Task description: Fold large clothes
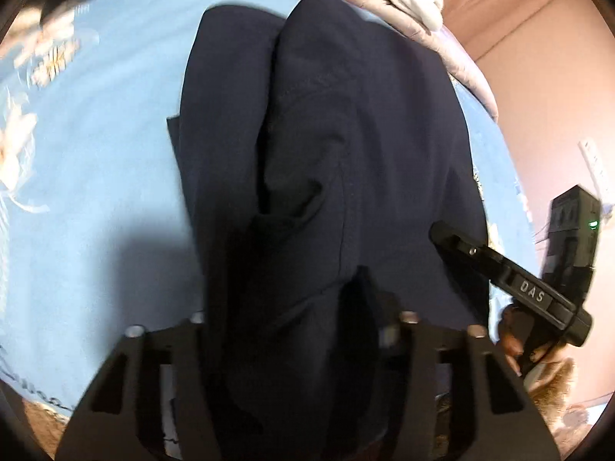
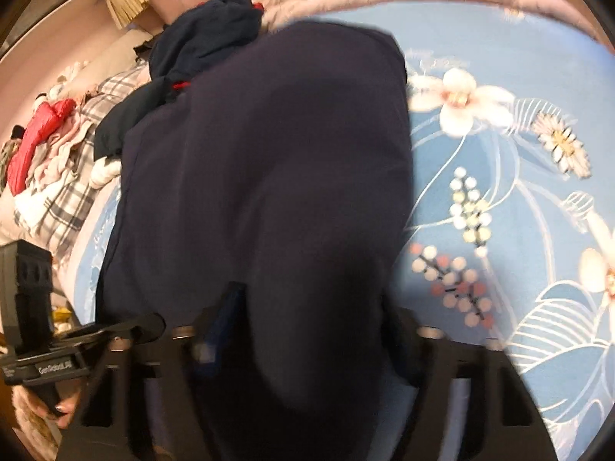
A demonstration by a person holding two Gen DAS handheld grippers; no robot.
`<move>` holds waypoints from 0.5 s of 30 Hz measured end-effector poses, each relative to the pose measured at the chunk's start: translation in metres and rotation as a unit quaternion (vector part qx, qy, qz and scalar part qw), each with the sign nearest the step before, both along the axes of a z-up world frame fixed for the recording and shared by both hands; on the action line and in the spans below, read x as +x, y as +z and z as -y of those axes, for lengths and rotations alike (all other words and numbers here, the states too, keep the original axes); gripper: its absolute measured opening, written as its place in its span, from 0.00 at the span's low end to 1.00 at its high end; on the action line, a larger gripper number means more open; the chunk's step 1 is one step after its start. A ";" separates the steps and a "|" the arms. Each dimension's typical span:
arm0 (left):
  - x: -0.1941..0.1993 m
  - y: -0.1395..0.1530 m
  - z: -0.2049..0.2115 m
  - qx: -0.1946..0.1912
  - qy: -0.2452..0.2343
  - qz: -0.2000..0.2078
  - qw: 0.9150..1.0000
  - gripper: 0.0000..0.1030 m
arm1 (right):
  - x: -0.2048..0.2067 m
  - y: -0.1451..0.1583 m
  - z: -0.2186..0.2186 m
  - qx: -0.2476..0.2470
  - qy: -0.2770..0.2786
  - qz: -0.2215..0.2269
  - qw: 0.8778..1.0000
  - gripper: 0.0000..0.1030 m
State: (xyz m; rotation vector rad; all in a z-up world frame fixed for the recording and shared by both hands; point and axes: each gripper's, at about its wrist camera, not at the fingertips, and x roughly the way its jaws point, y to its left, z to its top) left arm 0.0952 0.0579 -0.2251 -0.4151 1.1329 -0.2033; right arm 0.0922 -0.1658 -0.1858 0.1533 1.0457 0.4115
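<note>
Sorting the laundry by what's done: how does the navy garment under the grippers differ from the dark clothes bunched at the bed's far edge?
The navy garment lies spread long and fairly flat on the blue floral bedsheet; the dark clothes sit crumpled in a heap. The garment looks plain, while the heap shows red trim. Both are dark navy.

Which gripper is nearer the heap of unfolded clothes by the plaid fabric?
Left. The left gripper sits on the navy garment's edge facing the heap. The right gripper holds the garment's far side, toward the floral sheet.
</note>
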 end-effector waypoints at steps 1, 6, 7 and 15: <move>-0.001 0.005 0.004 0.014 -0.002 0.006 1.000 0.39 | -0.003 0.004 0.002 -0.001 0.000 0.010 1.000 0.39; -0.006 0.035 0.029 0.050 -0.014 0.044 0.998 0.28 | -0.015 0.032 0.006 0.010 -0.005 0.054 0.998 0.23; -0.006 0.038 0.032 0.049 -0.016 0.048 0.998 0.27 | -0.018 0.039 0.009 0.010 -0.007 0.066 0.998 0.23; 0.008 0.059 0.096 0.044 -0.068 0.089 0.993 0.27 | -0.028 0.078 0.063 -0.003 -0.053 0.130 0.990 0.23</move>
